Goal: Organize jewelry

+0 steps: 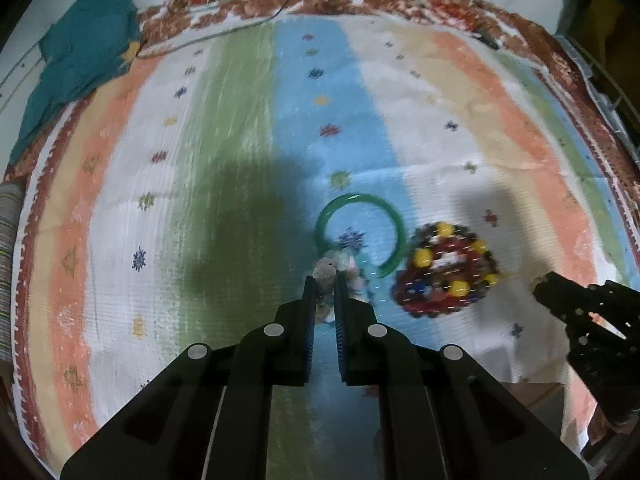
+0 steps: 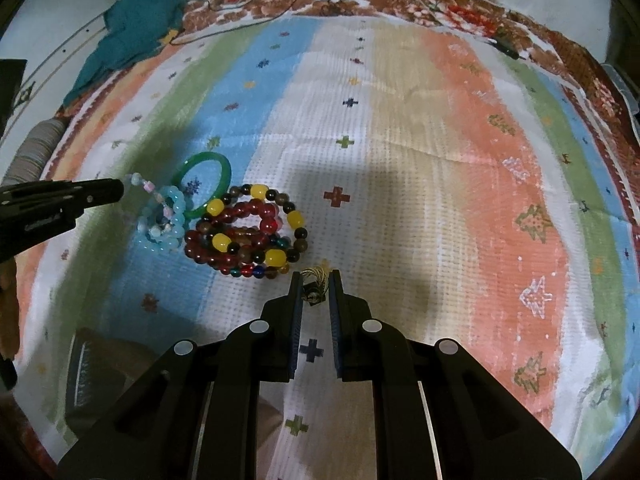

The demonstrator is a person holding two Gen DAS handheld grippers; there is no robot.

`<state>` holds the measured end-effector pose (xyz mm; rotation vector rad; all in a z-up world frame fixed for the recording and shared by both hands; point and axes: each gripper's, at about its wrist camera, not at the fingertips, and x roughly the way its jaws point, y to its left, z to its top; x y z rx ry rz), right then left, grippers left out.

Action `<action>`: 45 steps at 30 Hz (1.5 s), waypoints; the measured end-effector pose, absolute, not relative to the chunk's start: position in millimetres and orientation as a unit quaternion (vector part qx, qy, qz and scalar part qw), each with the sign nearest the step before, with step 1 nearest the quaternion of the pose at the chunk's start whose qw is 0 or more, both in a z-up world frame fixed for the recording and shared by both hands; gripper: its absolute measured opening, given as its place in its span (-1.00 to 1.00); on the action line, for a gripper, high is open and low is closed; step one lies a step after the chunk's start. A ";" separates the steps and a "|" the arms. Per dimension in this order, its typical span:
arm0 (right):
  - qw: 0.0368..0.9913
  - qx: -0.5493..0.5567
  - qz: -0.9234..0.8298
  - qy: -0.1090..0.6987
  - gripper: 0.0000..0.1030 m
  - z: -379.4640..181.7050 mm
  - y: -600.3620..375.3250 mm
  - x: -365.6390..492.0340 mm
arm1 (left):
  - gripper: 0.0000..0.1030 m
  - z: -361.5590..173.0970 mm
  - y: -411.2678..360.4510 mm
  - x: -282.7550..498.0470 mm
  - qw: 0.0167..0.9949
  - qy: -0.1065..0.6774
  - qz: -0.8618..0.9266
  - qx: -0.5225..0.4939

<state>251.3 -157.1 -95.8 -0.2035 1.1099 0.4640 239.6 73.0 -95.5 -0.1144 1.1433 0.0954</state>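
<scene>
The left gripper [image 1: 325, 282] has its jaws clenched on a pale bead bracelet [image 2: 162, 216] just beside the green bangle [image 2: 203, 184], likely to sort it, while the right gripper [image 2: 316, 286] grips a small tassel charm [image 2: 316, 280] near the bangle.

The striped cloth [image 2: 400, 168] covering the work surface is a woven fabric with a ribbed, matt, slightly rough weave, creased across its middle, with a printed floral border at its far edge. At the far left corner lies a teal cloth [image 2: 132, 28], soft and matt, crumpled. The green bangle [image 2: 222, 184] looks smooth, glossy and translucent, like glass or plastic. The pile of dark red and yellow bead bracelets [image 2: 244, 232] is polished and shiny; some brown beads look like wood. The pale blue bead bracelet [image 2: 168, 216] is frosted and translucent. Both grippers, left gripper [image 1: 324, 280] and right gripper [image 2: 316, 276], are matt black plastic with bright metal pins and ribbed blue pads [image 2: 297, 320].
</scene>
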 end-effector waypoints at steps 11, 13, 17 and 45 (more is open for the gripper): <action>0.830 -0.087 0.216 0.506 -0.73 -76.2 -168.9 236.9 | -0.83 -57.2 46.1 222.7 0.862 0.505 0.026 -0.041; 0.832 -0.088 0.217 0.503 -0.73 -72.8 -169.8 234.7 | -0.83 -50.7 42.9 218.8 0.865 0.500 0.022 -0.041; 0.836 -0.090 0.218 0.496 -0.73 -64.8 -172.0 228.1 | -0.83 -37.7 35.6 210.8 0.872 0.488 0.012 -0.043; 0.850 -0.078 0.246 0.460 -0.73 -25.2 -176.8 174.5 | -0.83 3.5 -0.6 142.7 0.893 0.446 -0.038 -0.040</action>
